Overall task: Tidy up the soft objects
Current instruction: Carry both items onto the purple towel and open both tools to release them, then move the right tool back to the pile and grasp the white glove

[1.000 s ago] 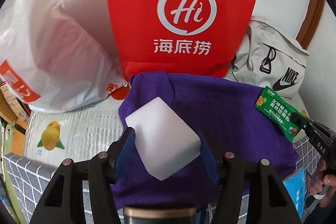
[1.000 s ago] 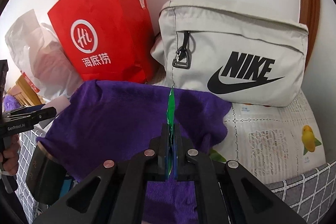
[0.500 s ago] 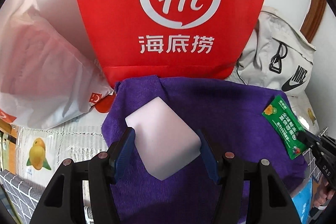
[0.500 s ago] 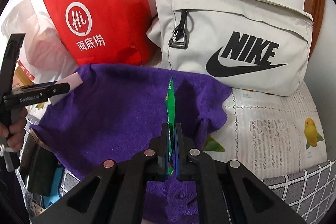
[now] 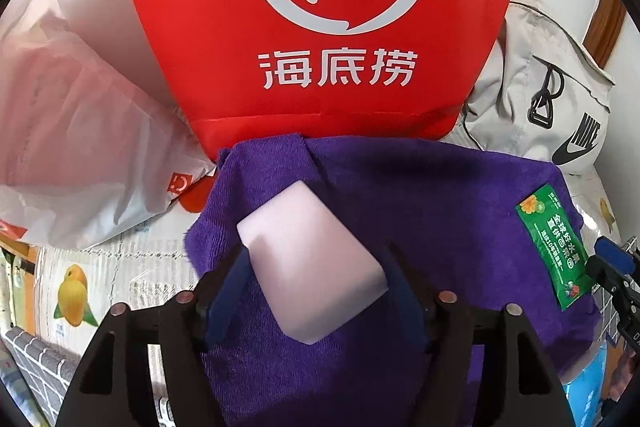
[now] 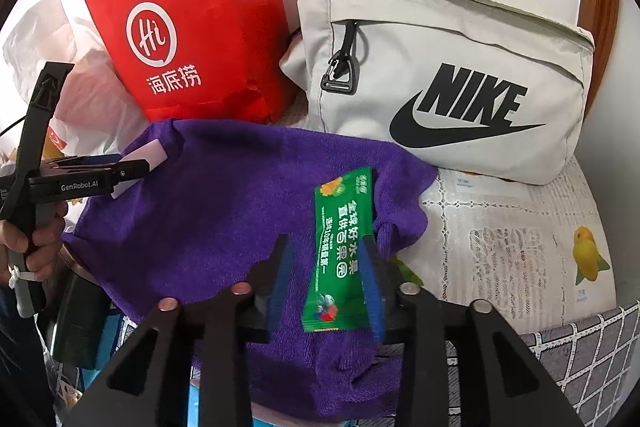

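Lying flat on the purple towel [image 6: 208,211], the green packet [image 6: 340,251] is seen between the spread jaws of the right gripper [image 6: 326,279]; no pad is seen pressing on it, though the blue pad on the right overlaps its edge and contact there cannot be ruled out. Its long axis runs roughly along the line of the fingers, its near end low between the pads and its far end pointing toward the grey bag [image 6: 444,67]. In the left wrist view the same packet [image 5: 554,251] is seen near the towel's right edge, with the tip of the right gripper [image 5: 612,271] just beside it.

A pale foam block [image 5: 312,263] is pinched by the left gripper [image 5: 314,297], whose jaws are closed onto its two sides; it is held tilted, one corner pointing away, over the left part of the towel [image 5: 440,211]. The red paper bag [image 5: 320,11] stands just behind the towel, and a white plastic bag [image 5: 68,131] lies to its left.

The coming move is judged to belong to the left hand, since the packet appears to be set down already. The block lies straight ahead of the jaws, above the cloth, so a short descent and a release would be called for. It is best placed well apart from the packet, toward the towel's left side, which this hand is nearer to.
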`<state>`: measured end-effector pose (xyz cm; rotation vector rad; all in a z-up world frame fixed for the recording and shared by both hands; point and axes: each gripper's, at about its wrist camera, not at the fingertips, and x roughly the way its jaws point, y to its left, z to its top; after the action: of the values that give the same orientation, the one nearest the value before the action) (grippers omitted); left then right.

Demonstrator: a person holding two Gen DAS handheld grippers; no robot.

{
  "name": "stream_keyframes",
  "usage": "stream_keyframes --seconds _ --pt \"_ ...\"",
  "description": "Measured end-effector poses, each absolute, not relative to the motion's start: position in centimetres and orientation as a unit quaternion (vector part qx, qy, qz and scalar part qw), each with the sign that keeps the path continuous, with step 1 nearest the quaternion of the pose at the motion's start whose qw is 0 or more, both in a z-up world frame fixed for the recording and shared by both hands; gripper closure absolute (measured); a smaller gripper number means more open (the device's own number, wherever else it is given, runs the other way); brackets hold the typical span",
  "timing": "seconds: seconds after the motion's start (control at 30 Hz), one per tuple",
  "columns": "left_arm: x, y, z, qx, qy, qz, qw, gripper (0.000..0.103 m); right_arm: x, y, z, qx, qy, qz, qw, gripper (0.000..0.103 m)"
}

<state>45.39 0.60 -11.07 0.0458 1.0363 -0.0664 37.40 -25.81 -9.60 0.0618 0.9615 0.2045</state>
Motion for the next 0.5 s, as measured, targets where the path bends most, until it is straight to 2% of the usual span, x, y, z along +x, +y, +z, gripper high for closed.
stream_keyframes --seconds 0.03,0.13,0.37,0.5 --pt "45.2 0.7 -11.0 0.028 0.496 -0.029 0.867 0.026 37.3 -25.7 -9.5 0.026 0.461 0.096 0.882 0.061" --pt "44.3 0.5 -10.6 0.048 0.492 -0.016 0.869 0.026 37.1 -25.6 -9.3 0.024 0.459 0.099 0.883 0.059" --pt "42.5 -0.4 -9.9 0.083 0.501 0.003 0.862 0.025 36.1 -25.4 -8.2 0.026 0.446 0.100 0.889 0.044" --pt "40.6 -0.2 -8.6 0.078 0.490 0.005 0.868 0.026 35.3 -24.8 -7.3 0.008 0.434 0.088 0.896 0.032"
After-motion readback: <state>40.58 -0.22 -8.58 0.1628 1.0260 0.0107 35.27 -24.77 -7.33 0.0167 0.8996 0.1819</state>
